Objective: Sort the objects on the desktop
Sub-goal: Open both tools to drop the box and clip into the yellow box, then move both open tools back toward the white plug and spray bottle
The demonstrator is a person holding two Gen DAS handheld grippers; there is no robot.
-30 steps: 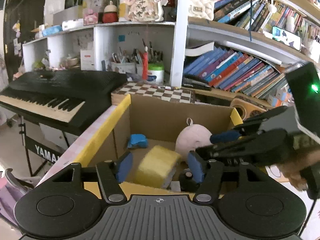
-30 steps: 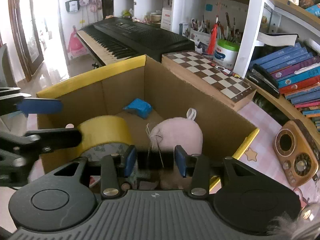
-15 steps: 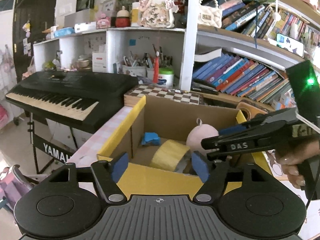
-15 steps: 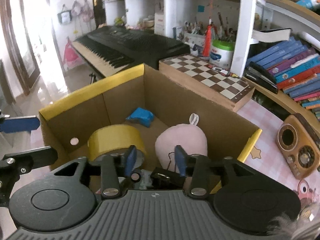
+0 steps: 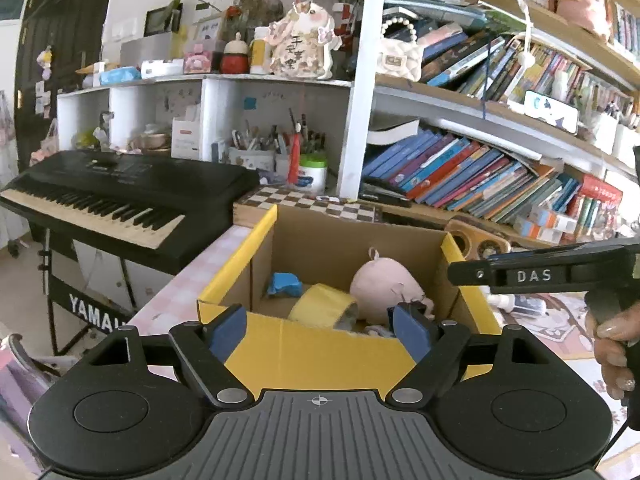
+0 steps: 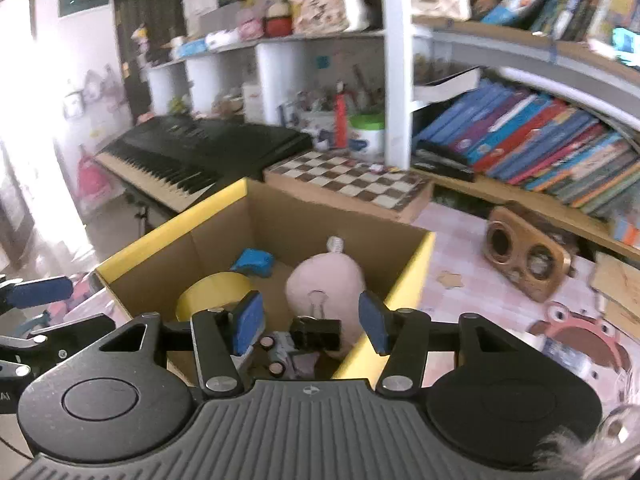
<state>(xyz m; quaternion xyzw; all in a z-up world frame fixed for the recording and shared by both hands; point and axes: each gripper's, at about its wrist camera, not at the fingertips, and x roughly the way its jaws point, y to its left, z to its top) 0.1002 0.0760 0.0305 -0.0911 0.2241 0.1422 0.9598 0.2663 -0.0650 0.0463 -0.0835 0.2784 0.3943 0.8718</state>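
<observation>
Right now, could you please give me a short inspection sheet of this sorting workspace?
Surface: pink checked tabletop, carries the box.
Job's things: cardboard box holds yellow tape roll, pink plush, blue item, black binder clip.
Clutter: wooden radio, chessboard.
Grippers: left gripper open, empty; right gripper open, jaws have just been opening, empty, clip lying in the box below.
Cables: nothing seen.
Surroundings: keyboard, bookshelves.

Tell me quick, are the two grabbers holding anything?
Left gripper: open, holding nothing, jaws just opening.
Right gripper: open, holding nothing, jaws just opening.
</observation>
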